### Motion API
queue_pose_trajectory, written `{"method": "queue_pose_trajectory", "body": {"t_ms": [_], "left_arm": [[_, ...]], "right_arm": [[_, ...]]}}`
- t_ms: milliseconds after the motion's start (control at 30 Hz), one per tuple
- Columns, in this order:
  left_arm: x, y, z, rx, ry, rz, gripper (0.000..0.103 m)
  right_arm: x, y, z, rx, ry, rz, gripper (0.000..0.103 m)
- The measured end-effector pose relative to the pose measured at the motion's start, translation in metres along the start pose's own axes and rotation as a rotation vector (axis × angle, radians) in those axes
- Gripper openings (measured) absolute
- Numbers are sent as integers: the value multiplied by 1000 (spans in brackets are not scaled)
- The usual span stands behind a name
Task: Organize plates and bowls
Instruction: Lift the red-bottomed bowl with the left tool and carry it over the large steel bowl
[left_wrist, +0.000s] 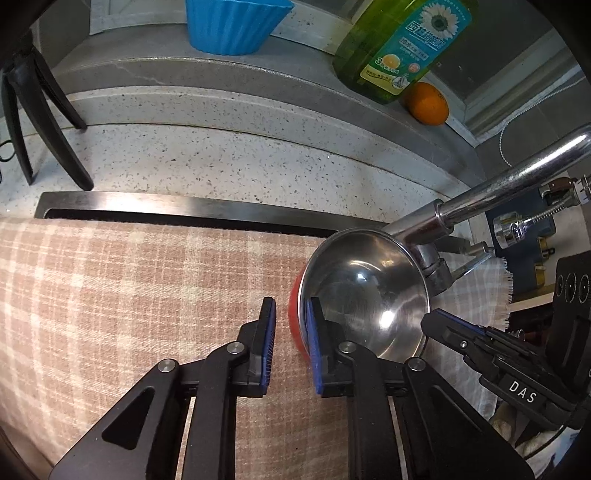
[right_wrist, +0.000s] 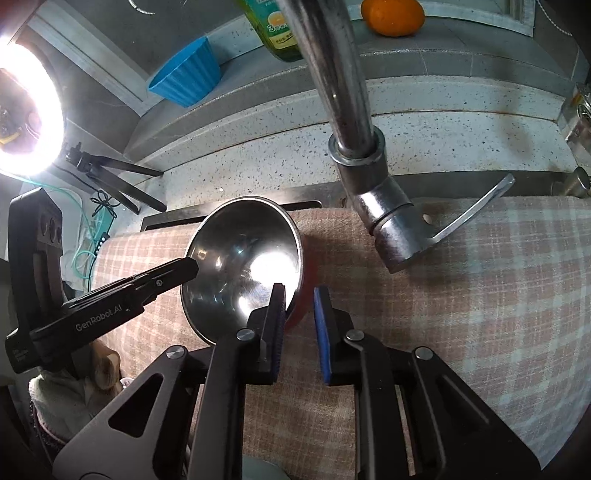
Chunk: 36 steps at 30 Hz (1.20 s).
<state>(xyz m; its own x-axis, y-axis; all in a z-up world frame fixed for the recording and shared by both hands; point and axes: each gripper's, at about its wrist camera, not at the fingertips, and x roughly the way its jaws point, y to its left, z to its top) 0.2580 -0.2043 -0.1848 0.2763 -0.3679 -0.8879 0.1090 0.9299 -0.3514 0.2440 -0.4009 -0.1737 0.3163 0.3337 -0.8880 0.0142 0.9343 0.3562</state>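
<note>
The bowl (left_wrist: 369, 288), bright steel inside with a red outer wall, sits on the checked cloth (left_wrist: 129, 288) that covers the table (left_wrist: 221, 155). In the left wrist view it lies right of centre. In the right wrist view it lies left of centre, just below and left of the faucet (right_wrist: 343, 92).

You have it by the rim from two sides. Your left gripper (left_wrist: 291, 306) has its fingers clenched across the rim at the bowl's left edge, one pad inside on the steel and one outside by the red wall. Your right gripper (right_wrist: 301, 291) is clamped the same way at the lower right of the bowl in its own view. Seen from the opposite camera, each pair of tips looks pinched shut on the rim. How firmly the outer pads press on the red wall I cannot tell.

Expect the bowl to be light and stiff, so it should not flex or crack under the pinch. The polished steel is probably slick, though, and a thin rim gives the pads little to bite on. Keep each pad well down over the lip rather than at the very edge. Keep the two grips opposite each other so that the bowl cannot swing or tip between them. The rubbery blue pads should help on the red side.

The faucet hangs close above and behind the bowl, so the rim could knock it on a lift. The cloth may also drag.
</note>
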Motion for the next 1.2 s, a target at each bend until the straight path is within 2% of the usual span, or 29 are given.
{"method": "queue_pose_trajectory", "body": {"t_ms": [67,467,967,1200], "left_arm": [[1,-2,0,10,3,-8,9],[-13,-1,-12,9,-7,-16,7],[-76,25,-57,-6,-92,-29,7],[-112,50,-88,-39,-139,-19,7]], "right_arm": [[2,2,1,0,5,3,9],[-7,17,-8,-20,-5,3,9],[-35,66,-52,-76,-11,69,9],[-42,109,-75,-136,0,102,9]]}}
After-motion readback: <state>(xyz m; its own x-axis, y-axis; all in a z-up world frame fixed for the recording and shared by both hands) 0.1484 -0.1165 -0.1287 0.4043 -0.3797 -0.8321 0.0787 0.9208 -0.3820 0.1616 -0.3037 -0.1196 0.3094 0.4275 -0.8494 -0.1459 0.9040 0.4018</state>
